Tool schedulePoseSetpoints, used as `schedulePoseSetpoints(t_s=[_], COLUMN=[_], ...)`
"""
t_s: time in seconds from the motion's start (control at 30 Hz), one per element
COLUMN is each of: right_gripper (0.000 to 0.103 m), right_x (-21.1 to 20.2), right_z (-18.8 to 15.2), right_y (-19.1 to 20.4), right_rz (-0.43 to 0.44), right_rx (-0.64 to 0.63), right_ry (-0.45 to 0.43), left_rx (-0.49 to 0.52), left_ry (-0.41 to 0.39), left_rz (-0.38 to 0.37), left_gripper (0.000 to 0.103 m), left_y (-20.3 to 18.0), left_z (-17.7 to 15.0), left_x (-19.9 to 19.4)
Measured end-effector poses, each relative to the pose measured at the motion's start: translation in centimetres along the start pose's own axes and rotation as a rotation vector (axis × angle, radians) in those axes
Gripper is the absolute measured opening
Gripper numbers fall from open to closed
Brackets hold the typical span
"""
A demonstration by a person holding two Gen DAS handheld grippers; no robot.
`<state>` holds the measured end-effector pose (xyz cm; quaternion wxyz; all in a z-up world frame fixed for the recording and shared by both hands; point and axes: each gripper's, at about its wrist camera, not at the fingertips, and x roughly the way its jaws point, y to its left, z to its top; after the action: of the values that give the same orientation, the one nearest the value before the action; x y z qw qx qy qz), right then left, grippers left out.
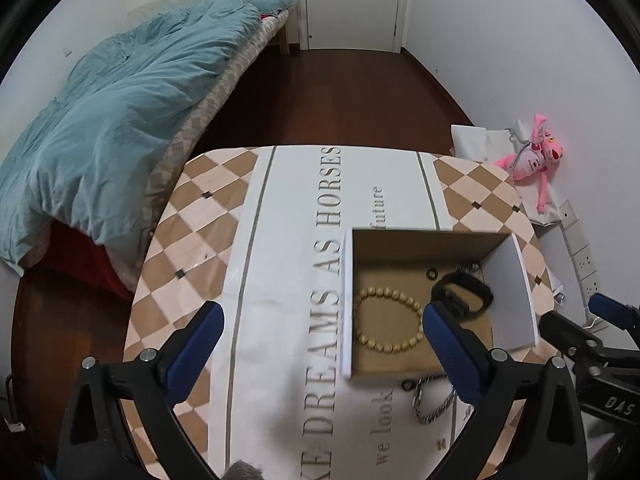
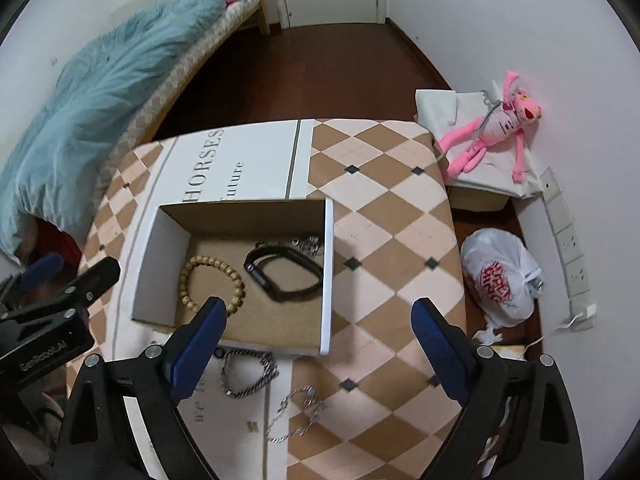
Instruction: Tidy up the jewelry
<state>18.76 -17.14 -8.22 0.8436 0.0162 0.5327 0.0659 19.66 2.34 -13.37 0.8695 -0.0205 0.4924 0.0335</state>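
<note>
Beads, watch and small rings already lie in the box, ahead of the fingers. Chain and necklace remain on the bench between the right gripper's fingers. Both grippers, left too, gape empty.

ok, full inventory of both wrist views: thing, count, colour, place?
open cardboard box: 1, white outside, brown inside, on table
wooden bead bracelet: 1, tan, in box, left
black band watch: 1, in box, right
small silver chain pile: 1, box's far right corner
chunky silver link bracelet: 1, on table, in front of the box
thin silver chain: 1, on table, nearer than the link bracelet
checkered tablecloth: 1, tan and pink
pink plush toy: 1, by wall
white plastic bag: 1, on floor
left gripper: open, empty
right gripper: open, empty
</note>
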Motion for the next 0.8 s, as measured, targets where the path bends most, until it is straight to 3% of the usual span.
schedulePoseSetpoints(t_s=[0.1, 0.2, 0.23, 0.3, 0.4, 0.43, 0.53, 0.6, 0.8], right_gripper=[0.095, 0.094, 0.092, 0.077, 0.073, 0.071, 0.056, 0.003, 0.003], right_x=[0.5, 2.9, 3.7, 5.1, 6.8, 6.8, 6.6, 6.3, 5.8], right_z=[-3.0, -6.4, -7.2, -8.9, -10.5, -10.8, -11.5, -11.7, -11.8], right_y=[-0.8, -1.3, -1.4, -1.2, -0.8, -0.4, -0.1, 0.2, -1.7], right_rz=[-0.007, -0.007, -0.004, -0.038, -0.066, -0.097, -0.110, -0.110, -0.107], right_rx=[0.043, 0.079, 0.080, 0.064, 0.048, 0.022, 0.000, -0.023, 0.027], right_ry=[0.012, 0.080, 0.099, 0.117, 0.138, 0.105, 0.068, 0.044, 0.031], left_rx=[-0.001, 0.004, 0.008, 0.011, 0.019, 0.023, 0.029, 0.025, 0.007], left_ry=[0.008, 0.051, 0.067, 0.102, 0.132, 0.138, 0.145, 0.152, 0.154], left_rz=[0.022, 0.050, 0.053, 0.066, 0.086, 0.090, 0.096, 0.088, 0.040], left_gripper=[0.101, 0.101, 0.101, 0.101, 0.101, 0.101, 0.101, 0.101, 0.101], left_y=[0.1, 0.1, 0.1, 0.1, -0.1, -0.1, -0.4, -0.7, -2.0], left_z=[-2.5, -5.3, -6.0, -7.4, -9.0, -9.4, -10.1, -10.3, -9.9], left_x=[-0.1, 1.1, 1.5, 2.5, 3.5, 3.7, 4.0, 4.1, 4.1])
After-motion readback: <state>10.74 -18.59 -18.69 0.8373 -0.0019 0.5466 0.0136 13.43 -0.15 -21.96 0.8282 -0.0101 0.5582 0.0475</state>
